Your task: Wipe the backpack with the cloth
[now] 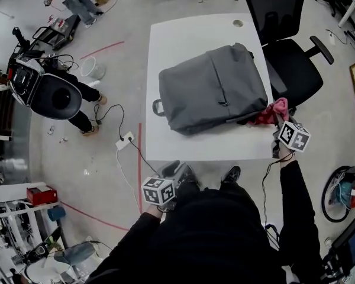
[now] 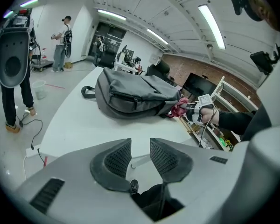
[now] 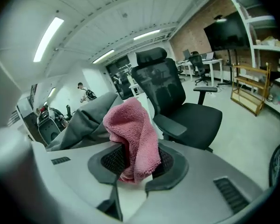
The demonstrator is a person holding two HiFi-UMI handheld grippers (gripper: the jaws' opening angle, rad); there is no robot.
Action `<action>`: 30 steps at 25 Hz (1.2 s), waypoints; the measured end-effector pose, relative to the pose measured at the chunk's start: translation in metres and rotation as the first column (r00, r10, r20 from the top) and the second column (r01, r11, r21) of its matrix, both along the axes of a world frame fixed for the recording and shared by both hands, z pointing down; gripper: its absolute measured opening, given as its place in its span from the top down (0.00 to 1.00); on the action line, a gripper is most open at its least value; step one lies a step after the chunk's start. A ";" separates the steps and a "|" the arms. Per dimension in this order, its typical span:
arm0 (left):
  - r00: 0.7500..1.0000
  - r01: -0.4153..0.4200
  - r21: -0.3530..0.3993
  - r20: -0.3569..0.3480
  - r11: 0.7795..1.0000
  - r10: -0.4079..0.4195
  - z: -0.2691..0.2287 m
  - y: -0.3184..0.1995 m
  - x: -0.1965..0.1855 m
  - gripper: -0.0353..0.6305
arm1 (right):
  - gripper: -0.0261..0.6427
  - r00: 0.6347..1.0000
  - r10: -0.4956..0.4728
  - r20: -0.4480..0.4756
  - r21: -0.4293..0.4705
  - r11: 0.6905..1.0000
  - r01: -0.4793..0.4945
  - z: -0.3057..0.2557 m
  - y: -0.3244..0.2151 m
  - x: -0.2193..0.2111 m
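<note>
Pink terry cloth [image 3: 132, 136] bunches beside the smooth grey backpack [image 1: 213, 89].

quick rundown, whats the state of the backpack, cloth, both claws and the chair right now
backpack: lying flat on the white table, zips look closed
pink cloth: bunched, at the backpack's corner
right claw: shut on the pink cloth
left claw: open, empty, off the table's near edge
office chair: empty, beside the table

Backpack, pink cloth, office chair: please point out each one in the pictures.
backpack [image 1: 213, 87]: head view, middle of its grey top face.
pink cloth [image 3: 133, 134]: right gripper view, middle of the hanging fold.
office chair [image 1: 293, 70]: head view, on its black seat.
</note>
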State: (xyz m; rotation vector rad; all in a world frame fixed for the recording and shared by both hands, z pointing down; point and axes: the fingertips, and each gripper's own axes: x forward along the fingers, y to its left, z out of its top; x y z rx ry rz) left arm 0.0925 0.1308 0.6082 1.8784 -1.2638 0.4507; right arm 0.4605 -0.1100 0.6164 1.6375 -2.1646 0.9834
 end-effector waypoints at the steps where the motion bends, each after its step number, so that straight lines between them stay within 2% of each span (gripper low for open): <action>1: 1.000 0.003 0.000 -0.004 1.000 -0.003 0.001 -0.001 -0.005 0.74 | 0.79 1.000 0.008 0.002 -0.008 1.000 -0.008 0.002 0.003 -0.004; 6: 0.999 -0.028 0.018 -0.030 0.999 0.029 -0.004 -0.006 -0.039 0.74 | 0.79 0.999 -0.026 0.026 -0.056 0.998 0.027 0.017 0.034 -0.076; 10: 0.995 -0.099 0.027 0.006 0.995 0.099 -0.001 -0.004 -0.081 0.74 | 0.79 0.996 -0.030 0.079 -0.105 0.994 0.038 0.030 0.062 -0.158; 15: 0.987 -0.153 0.009 0.041 0.988 0.152 0.008 -0.002 -0.132 0.74 | 0.79 0.967 -0.162 0.197 -0.176 0.964 0.197 0.049 0.106 -0.286; 19: 0.989 -0.141 0.001 0.050 0.990 0.140 0.011 -0.006 -0.157 0.74 | 0.79 0.922 -0.301 0.243 -0.196 0.916 0.351 0.049 0.139 -0.360; 22: 0.992 -0.116 -0.003 0.050 0.993 0.116 0.011 -0.012 -0.160 0.74 | 0.79 0.843 -0.467 0.268 -0.181 0.834 0.520 0.042 0.166 -0.404; 24: 0.994 -0.102 0.003 0.046 0.995 0.101 0.006 -0.016 -0.151 0.74 | 0.79 0.778 -0.568 0.266 -0.162 0.770 0.617 0.037 0.178 -0.419; 26: 0.995 -0.089 0.010 0.035 0.996 0.089 0.002 -0.018 -0.134 0.74 | 0.79 0.744 -0.610 0.272 -0.166 0.732 0.661 0.040 0.181 -0.414; 28: 0.997 -0.079 0.012 0.021 0.997 0.078 0.001 -0.018 -0.113 0.74 | 0.79 0.746 -0.601 0.287 -0.189 0.728 0.659 0.047 0.174 -0.391; 30: 0.997 -0.073 0.009 0.010 0.997 0.072 0.003 -0.016 -0.090 0.74 | 0.79 0.768 -0.570 0.293 -0.207 0.746 0.633 0.051 0.160 -0.355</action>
